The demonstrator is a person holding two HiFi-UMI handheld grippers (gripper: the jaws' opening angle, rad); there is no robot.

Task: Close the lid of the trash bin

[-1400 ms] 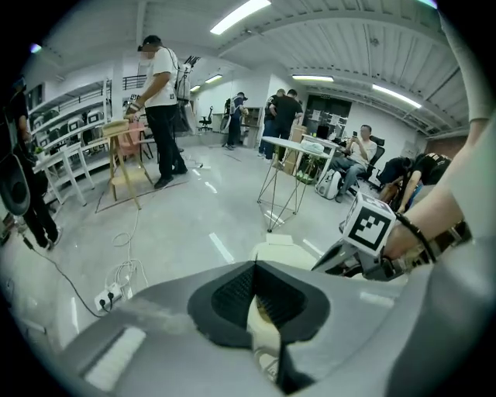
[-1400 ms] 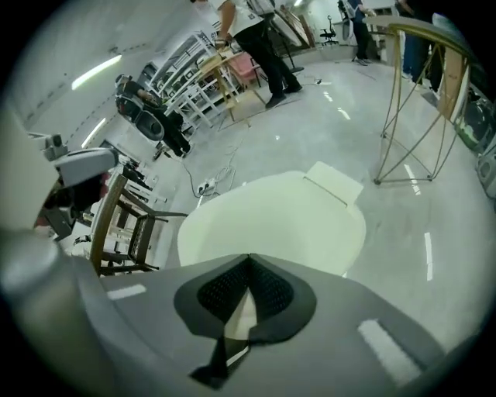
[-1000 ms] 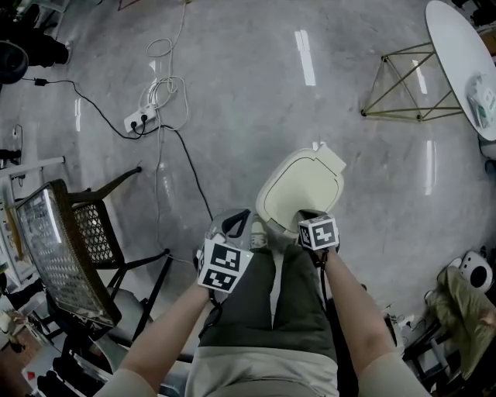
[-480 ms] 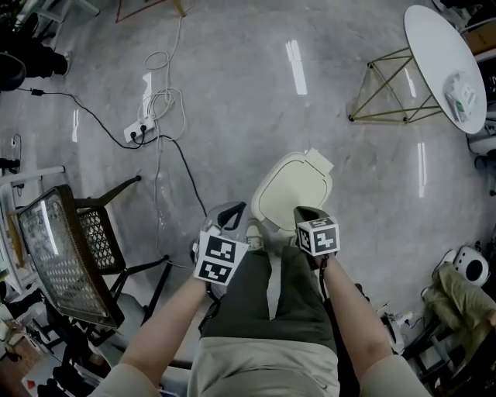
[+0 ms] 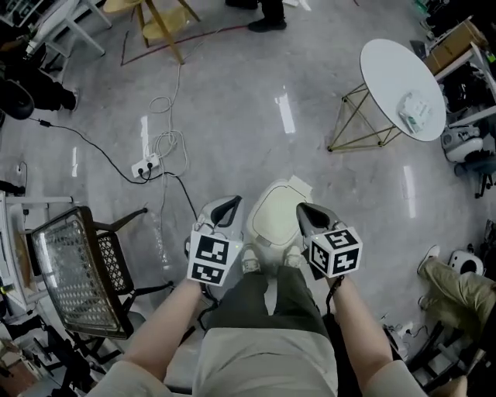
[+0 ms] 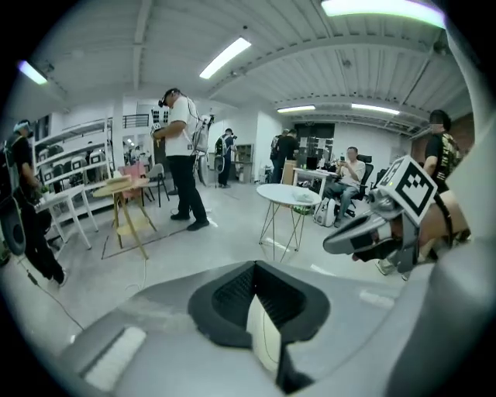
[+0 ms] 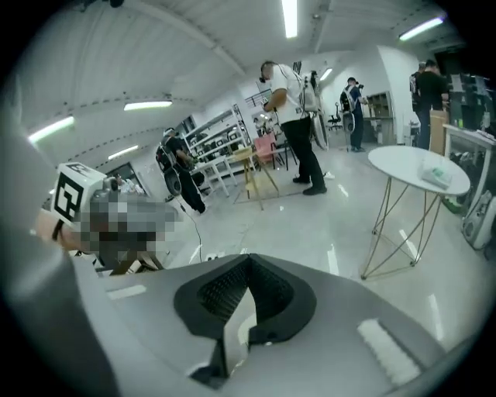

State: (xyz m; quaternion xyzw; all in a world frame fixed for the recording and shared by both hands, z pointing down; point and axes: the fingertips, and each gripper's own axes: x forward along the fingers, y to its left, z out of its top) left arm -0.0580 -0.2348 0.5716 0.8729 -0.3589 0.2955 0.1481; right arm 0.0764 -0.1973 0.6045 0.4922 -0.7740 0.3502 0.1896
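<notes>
The trash bin stands on the shiny grey floor just ahead of our legs. From the head view we look straight down on its cream lid, which lies flat over the top, with a small tab at the far edge. We hold the left gripper just beside the bin's left edge and the right gripper over its right edge, so the bin sits between the two. From above we cannot tell whether either one touches it.

In the left gripper view, the left gripper has its jaws brought together at the tip, with nothing between the dark pads. The right gripper shows at the right of that view with its marker cube. In the right gripper view, the right gripper likewise has its jaws together on nothing. Both views look out across the room and not down at the bin.

To our left stands a wicker chair, and beyond it a power strip lies on the floor among loose cables. A round white table on thin wire legs stands well apart at the far right, with a small packet on it. A wooden stand is at the far side, and a person stands near it.
</notes>
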